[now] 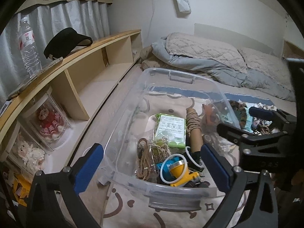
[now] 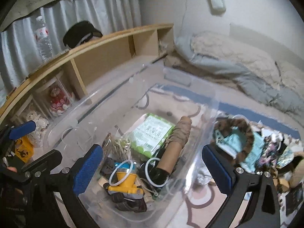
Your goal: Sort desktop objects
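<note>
A clear plastic bin point(image 1: 133, 102) sits on the bed. It holds a green packet point(image 1: 170, 131), a cardboard tube wound with twine point(image 1: 193, 127), coiled cord point(image 1: 144, 157), and a yellow and blue headlamp with a white ring point(image 1: 176, 171). My left gripper point(image 1: 152, 167) is open and empty over the bin's near end. My right gripper point(image 2: 152, 165) is open and empty above the bin's right wall point(image 2: 201, 133); it also shows in the left wrist view point(image 1: 245, 119). A pile of loose items point(image 2: 252, 148) lies right of the bin.
A wooden shelf unit point(image 1: 79, 60) runs along the left, with dolls in clear cases point(image 1: 47, 121), a water bottle point(image 1: 28, 43) and a black visor point(image 1: 64, 41) on top. A folded duvet and pillows point(image 1: 218, 60) lie at the head of the bed.
</note>
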The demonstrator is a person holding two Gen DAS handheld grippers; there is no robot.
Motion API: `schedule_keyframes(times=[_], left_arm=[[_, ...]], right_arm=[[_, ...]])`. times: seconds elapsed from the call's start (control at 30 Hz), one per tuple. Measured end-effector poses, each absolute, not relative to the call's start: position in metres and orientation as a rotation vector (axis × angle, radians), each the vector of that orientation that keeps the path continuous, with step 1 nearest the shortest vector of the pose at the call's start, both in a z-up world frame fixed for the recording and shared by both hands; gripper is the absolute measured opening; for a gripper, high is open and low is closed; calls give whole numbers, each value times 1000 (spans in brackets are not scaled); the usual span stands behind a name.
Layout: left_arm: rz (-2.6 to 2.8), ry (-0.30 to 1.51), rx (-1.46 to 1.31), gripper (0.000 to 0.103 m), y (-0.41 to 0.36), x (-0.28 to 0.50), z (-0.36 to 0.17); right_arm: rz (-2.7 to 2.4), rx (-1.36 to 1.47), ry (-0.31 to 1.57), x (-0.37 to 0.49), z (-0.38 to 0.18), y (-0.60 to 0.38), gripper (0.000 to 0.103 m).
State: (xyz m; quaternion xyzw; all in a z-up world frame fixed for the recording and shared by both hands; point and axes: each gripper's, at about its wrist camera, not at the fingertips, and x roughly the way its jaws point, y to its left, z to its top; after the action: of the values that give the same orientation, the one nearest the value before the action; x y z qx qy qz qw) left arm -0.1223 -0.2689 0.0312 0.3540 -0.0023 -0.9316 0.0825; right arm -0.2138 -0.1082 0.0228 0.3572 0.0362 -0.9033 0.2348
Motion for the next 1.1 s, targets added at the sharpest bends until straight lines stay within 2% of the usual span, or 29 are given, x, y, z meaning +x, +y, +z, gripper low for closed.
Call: schedule_keyframes(times=[0.6,1.1], left_arm=[[-2891,25,851,103,-222,-46,70],[-2905,-6,802,103,-179,7,62]], right_arm=[[-2540,727,85,-127,61,-37,103],[-2569,702,138,-69,57,10,103]])
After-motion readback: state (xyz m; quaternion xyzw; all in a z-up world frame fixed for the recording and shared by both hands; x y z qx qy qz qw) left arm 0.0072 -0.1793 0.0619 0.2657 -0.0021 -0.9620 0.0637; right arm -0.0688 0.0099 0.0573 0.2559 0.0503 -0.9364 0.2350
